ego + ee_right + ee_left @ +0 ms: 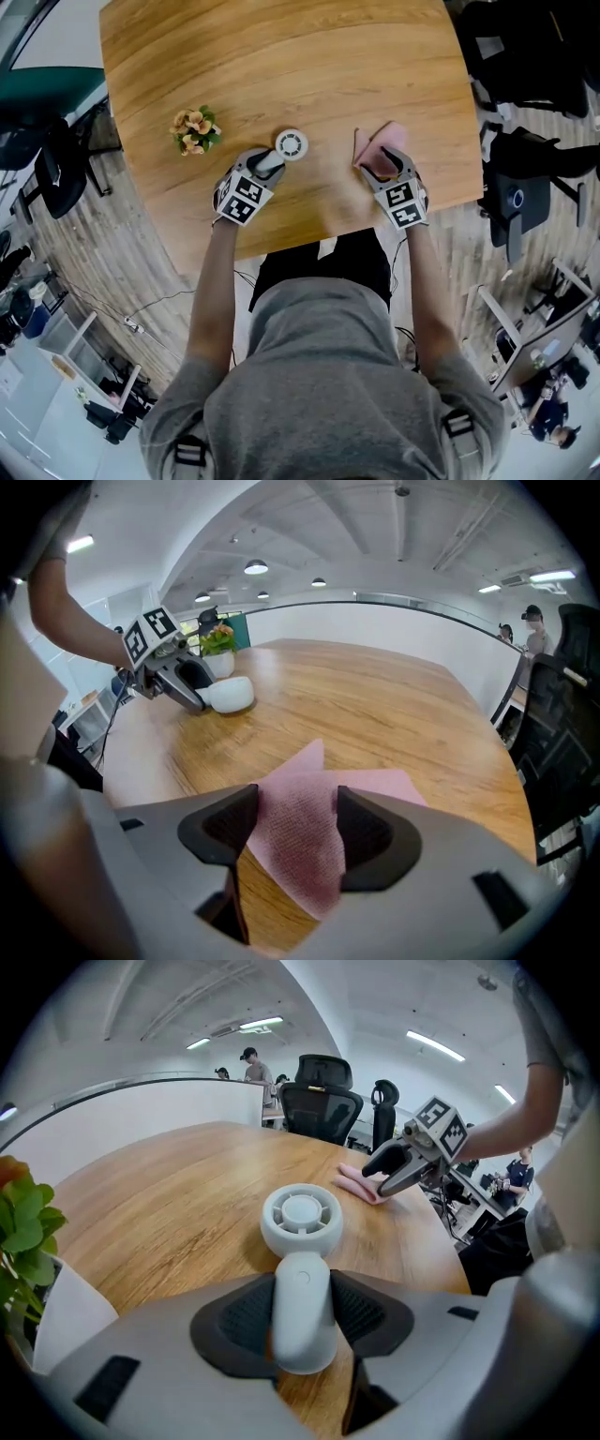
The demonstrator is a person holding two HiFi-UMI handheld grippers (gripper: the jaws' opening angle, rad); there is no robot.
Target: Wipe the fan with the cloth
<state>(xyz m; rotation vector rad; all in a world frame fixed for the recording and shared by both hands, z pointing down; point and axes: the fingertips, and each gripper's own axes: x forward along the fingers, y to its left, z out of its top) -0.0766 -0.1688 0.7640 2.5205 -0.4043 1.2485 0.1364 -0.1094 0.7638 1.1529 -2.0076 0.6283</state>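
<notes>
Wood-grain worktop [281,56] fills the upper part of the head view, with office chairs and desks on the floor around it. On it a small potted plant [194,130] stands to the left, and the white fan [291,144] lies near the front edge with its round head facing up and its handle pointing back toward the person. The left tongs [269,163] sit over that handle, while the right tongs [382,161] rest on the near part of the pink cloth [375,141], well to the fan's right. From the left gripper view, the left tongs [302,1312] are clenched on the handle of the fan [301,1218], a dark pad pressed to each side of it, and the fan's round head lies on the wood just ahead. Green leaves of the plant [23,1232] show at the left edge; farther off the right tongs [389,1174] touch down on the cloth [354,1179]. From the right gripper view, the right tongs [295,822] stand released, their pads spread with the cloth [300,841] lying flat on the worktop [394,705] between them, one corner pointing away. Across the wood the left tongs [192,691] hold the fan [230,694], with the plant [217,639] behind them.
</notes>
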